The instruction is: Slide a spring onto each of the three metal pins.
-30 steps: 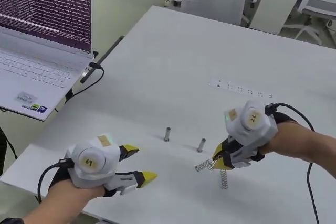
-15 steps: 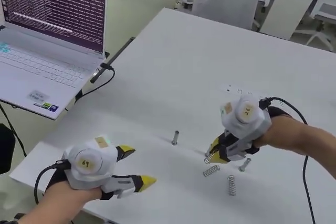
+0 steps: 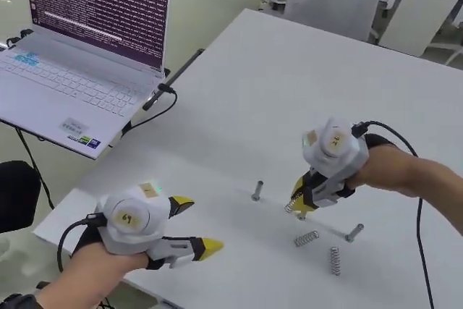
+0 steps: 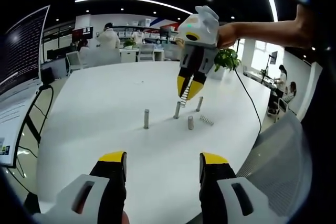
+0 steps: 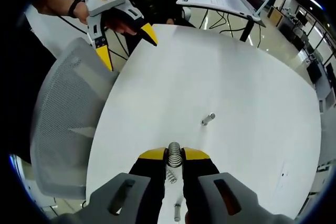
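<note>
Head view: right gripper (image 3: 298, 204) clamped on a spring (image 3: 290, 208), just right of a pin (image 3: 257, 190). Left gripper (image 3: 195, 228) jaws apart at the table (image 3: 253, 92) edge. Left gripper view: held spring sits just above another pin. Right gripper view: spring end-on between the jaws.

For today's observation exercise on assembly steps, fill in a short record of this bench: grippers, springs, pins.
left gripper: open, holding nothing, near the white table's front edge
right gripper: shut on a spring, held just above the middle pin
loose springs: two, lying on the table
bare pins: two, upright
background: open laptop
</note>
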### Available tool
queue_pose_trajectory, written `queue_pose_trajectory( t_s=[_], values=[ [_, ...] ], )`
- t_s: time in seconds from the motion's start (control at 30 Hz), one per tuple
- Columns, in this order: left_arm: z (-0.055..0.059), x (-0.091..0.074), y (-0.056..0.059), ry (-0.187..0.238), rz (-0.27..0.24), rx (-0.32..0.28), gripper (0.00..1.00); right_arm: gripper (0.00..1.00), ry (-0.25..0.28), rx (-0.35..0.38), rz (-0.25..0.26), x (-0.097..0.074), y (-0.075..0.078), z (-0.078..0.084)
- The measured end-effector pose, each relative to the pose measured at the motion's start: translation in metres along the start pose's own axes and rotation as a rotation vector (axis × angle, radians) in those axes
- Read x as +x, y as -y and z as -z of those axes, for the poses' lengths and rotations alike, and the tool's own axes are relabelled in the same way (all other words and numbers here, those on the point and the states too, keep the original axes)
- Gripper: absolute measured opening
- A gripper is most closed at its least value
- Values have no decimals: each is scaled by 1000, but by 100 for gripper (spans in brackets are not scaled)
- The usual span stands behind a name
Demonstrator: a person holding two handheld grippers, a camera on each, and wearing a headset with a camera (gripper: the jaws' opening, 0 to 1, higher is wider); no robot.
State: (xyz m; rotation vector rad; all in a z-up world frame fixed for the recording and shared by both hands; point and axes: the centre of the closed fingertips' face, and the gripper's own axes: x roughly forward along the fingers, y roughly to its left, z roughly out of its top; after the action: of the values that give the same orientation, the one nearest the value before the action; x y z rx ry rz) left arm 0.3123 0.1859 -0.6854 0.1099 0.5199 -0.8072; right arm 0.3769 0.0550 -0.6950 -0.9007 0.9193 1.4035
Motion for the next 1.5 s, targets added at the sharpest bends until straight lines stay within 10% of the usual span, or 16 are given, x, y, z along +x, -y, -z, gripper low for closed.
queue_pose_trajectory(
  t_s=[0.67,1.5],
  values=[
    [7,-10,-8,-9,-28,-22,51,9,-5,24,36,15,49,-15],
    [14,-11,-16,-12,-46,-56,50,9,-34,-32,15,35,63,-29]
  ],
)
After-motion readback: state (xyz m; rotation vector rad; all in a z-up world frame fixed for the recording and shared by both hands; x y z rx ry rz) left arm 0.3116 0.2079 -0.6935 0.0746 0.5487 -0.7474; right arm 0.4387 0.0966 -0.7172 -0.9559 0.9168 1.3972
